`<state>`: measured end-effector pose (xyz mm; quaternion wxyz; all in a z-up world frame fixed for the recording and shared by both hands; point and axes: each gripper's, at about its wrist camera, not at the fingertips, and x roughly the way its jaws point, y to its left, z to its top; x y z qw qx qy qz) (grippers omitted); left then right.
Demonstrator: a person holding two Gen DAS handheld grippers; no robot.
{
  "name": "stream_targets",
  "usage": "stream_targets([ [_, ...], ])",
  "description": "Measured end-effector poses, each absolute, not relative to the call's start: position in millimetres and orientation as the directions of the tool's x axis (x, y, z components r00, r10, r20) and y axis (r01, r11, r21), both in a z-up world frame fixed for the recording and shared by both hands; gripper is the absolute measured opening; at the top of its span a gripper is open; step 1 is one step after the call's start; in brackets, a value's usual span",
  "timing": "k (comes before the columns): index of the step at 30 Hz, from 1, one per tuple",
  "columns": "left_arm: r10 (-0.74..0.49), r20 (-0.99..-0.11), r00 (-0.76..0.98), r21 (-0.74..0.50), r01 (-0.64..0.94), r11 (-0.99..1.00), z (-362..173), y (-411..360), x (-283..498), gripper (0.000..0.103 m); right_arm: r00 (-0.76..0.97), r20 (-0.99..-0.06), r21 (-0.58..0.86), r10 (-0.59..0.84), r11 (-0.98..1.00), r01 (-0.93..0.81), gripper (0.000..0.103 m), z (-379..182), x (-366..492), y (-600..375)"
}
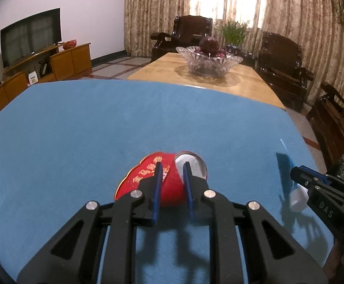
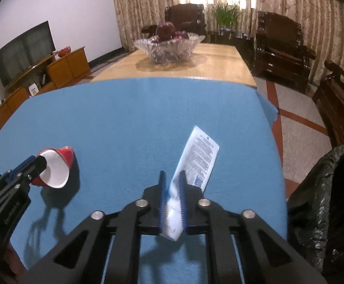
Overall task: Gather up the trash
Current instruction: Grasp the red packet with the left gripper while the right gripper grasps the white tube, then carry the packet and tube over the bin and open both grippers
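The left gripper (image 1: pixel 172 165) pinches the wall of a red paper cup (image 1: pixel 153 179) (white inside, nothing visible in it) above the blue cloth (image 1: pixel 101 123). To its right, the right gripper (image 2: pixel 172 177) clamps a white sachet (image 2: pixel 199 158). A black-lined bin (image 2: pixel 326 198) stands off the cloth's right edge, and a glass fruit bowl (image 2: pixel 169 47) sits beyond its far edge.
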<state>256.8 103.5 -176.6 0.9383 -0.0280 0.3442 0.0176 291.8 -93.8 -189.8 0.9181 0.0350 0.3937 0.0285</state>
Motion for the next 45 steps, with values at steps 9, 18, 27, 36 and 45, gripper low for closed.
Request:
stream_targets([
  [9, 0.002, -0.672, 0.74, -0.035, -0.034, 0.999, -188.8, 98.6, 260.8, 0.015, 0.682, -0.731, 0.067, 0.026, 0.997, 0.033, 0.043, -198.0, 291.8, -105.6],
  [18, -0.002, -0.676, 0.737, -0.023, -0.018, 1.0, -191.5, 94.0, 267.6, 0.015, 0.664, -0.745, 0.117, 0.071, 0.993, 0.025, 0.048, -204.8, 304.7, -103.6],
  [27, -0.014, -0.676, 0.737, -0.032, -0.01, 0.999, -192.4, 94.3, 265.4, 0.015, 0.651, -0.737, 0.205, 0.182, 0.978, -0.042, 0.014, -207.8, 312.2, -92.5],
  [36, -0.022, -0.659, 0.752, -0.046, -0.012, 0.999, -186.7, 97.0, 260.4, 0.015, 0.68, -0.707, 0.198, 0.197, 0.977, -0.077, 0.009, -192.0, 299.4, -91.6],
  [45, -0.046, -0.63, 0.775, -0.069, 0.003, 0.998, -170.8, 92.5, 247.9, 0.013, 0.717, -0.67, 0.193, 0.194, 0.978, -0.085, 0.007, -167.5, 287.9, -101.7],
])
